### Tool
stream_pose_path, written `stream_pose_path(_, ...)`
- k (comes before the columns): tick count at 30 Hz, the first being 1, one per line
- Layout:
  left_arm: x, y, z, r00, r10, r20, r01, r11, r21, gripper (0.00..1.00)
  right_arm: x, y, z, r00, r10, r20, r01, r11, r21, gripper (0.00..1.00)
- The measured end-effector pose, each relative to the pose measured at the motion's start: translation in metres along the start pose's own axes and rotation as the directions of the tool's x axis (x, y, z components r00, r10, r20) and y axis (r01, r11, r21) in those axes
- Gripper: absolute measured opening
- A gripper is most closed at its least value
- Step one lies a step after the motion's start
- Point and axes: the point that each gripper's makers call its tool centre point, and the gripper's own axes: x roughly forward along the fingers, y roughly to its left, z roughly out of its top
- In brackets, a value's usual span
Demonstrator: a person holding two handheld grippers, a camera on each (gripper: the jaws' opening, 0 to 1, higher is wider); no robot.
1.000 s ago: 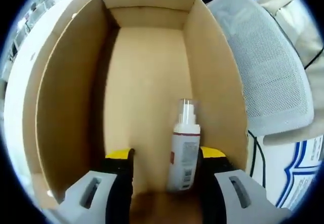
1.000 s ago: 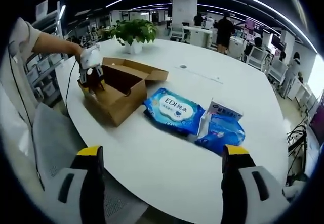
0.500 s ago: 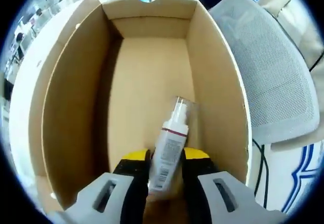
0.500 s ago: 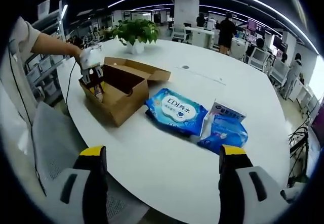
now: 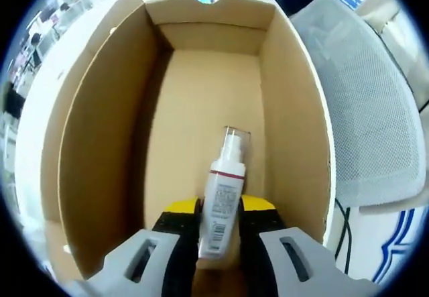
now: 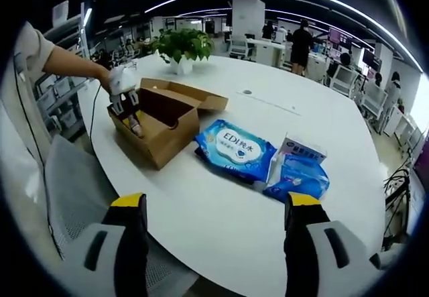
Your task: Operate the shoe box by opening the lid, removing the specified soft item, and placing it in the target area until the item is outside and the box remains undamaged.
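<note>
The open brown shoe box [image 5: 100, 143] is seen from above in the left gripper view, its lid folded back. My left gripper [image 5: 220, 211] is inside the near end, shut on a white spray bottle [image 5: 222, 196] with a clear cap and a red band. In the right gripper view the shoe box [image 6: 164, 131] stands on the white table's left side. There a hand holds the left gripper [image 6: 125, 101] over the box's near end, with the spray bottle [image 6: 136, 127] in it. My right gripper [image 6: 216, 243] hangs open over the table's front edge, far from the box.
A blue wipes pack [image 6: 234, 151], a smaller blue packet [image 6: 298, 177] and a small white carton [image 6: 301, 148] lie right of the box. A potted plant [image 6: 181, 45] stands behind it. A grey mesh chair [image 5: 365, 109] is beside the table [image 6: 221, 210].
The left gripper's jaws have gone from open beside the bottle to shut on it. The bottle has tilted slightly. The right gripper has stayed open and barely moved.
</note>
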Motion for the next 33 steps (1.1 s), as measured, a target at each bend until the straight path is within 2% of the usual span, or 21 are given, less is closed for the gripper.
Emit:
stream_pose_path(3,0.000,-0.006,0.003,0.999,-0.036,-0.003,0.036,0.997,-0.074,0.18,-0.001,0.003,0.003,1.000,0.014,0.026,-0.014,1.000,-0.020,0.73)
stream_pose_path(11,-0.007,-0.008,0.012,0.999,-0.030,0.023,0.032,0.995,-0.100,0.17,-0.002,0.009,0.005,0.998,0.039,0.043,-0.038,0.999,-0.029,0.65)
stream_pose_path(17,-0.017,-0.006,0.019,0.999,-0.004,0.046,0.009,0.995,-0.098,0.17,-0.001,0.013,0.010,0.996,0.056,0.069,-0.053,0.997,-0.050,0.61)
stream_pose_path(23,-0.028,-0.009,0.034,0.993,0.001,0.114,0.016,0.989,-0.146,0.16,-0.001,0.015,0.017,0.992,0.075,0.097,-0.070,0.996,-0.062,0.57)
stream_pose_path(33,-0.045,-0.017,0.065,0.976,0.019,0.217,0.012,0.990,-0.140,0.17,-0.001,0.013,0.028,0.988,0.077,0.136,-0.066,0.994,-0.082,0.61)
